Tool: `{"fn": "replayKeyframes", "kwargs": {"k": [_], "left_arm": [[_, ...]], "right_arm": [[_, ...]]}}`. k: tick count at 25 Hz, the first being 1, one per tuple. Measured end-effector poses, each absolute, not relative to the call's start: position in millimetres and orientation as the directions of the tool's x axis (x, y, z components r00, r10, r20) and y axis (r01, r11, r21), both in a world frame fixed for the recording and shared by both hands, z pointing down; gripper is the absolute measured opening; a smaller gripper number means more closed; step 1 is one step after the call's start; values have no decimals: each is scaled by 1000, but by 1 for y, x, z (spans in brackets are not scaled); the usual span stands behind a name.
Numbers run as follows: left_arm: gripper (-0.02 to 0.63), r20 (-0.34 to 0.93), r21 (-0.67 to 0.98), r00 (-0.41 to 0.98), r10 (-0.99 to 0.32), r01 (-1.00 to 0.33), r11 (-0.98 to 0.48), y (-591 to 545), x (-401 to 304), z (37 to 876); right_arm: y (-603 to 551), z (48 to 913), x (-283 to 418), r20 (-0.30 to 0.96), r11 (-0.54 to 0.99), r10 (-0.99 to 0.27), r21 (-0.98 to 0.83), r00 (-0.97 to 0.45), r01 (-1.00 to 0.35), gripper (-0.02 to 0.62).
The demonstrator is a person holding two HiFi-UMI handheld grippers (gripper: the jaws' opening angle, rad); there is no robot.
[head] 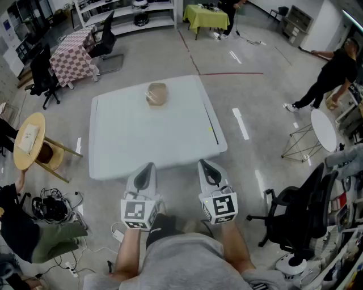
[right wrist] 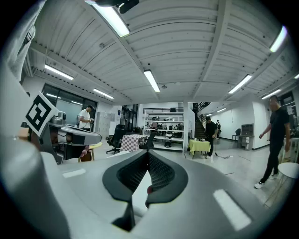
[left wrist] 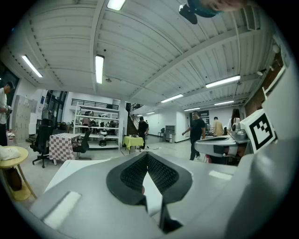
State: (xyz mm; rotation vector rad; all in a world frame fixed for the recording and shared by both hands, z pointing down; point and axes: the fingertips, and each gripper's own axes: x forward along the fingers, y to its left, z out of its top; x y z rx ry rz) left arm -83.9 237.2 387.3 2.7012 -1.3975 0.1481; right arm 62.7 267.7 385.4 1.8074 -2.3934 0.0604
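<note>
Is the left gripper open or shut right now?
Shut: the left gripper has its jaw tips meeting, with nothing between them.

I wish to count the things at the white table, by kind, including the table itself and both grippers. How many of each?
white table: 1
brownish wrapped bundle on it: 1
grippers: 2 (left gripper, right gripper, both shut, nothing between the jaws)
Total: 4

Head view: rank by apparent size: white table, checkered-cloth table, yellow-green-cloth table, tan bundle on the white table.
1. white table
2. checkered-cloth table
3. yellow-green-cloth table: it looks smaller, but it stands farther from the camera, so true size against the checkered one is unsure
4. tan bundle
</note>
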Motion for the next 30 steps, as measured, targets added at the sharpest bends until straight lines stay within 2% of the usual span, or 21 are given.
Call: {"fn": "replayKeyframes", "kwargs": {"k": [14, 30], "left_arm": [[11, 132, 58, 598, -790, -800, -597, 175, -87, 385], [11, 124, 69, 696, -707, -717, -694, 64, -133, 372]], "right_arm": [[204, 382, 54, 156, 261, -954, 15, -256, -965, 3], [108, 376, -3, 192, 183, -965, 6, -178, -983, 3]]}}
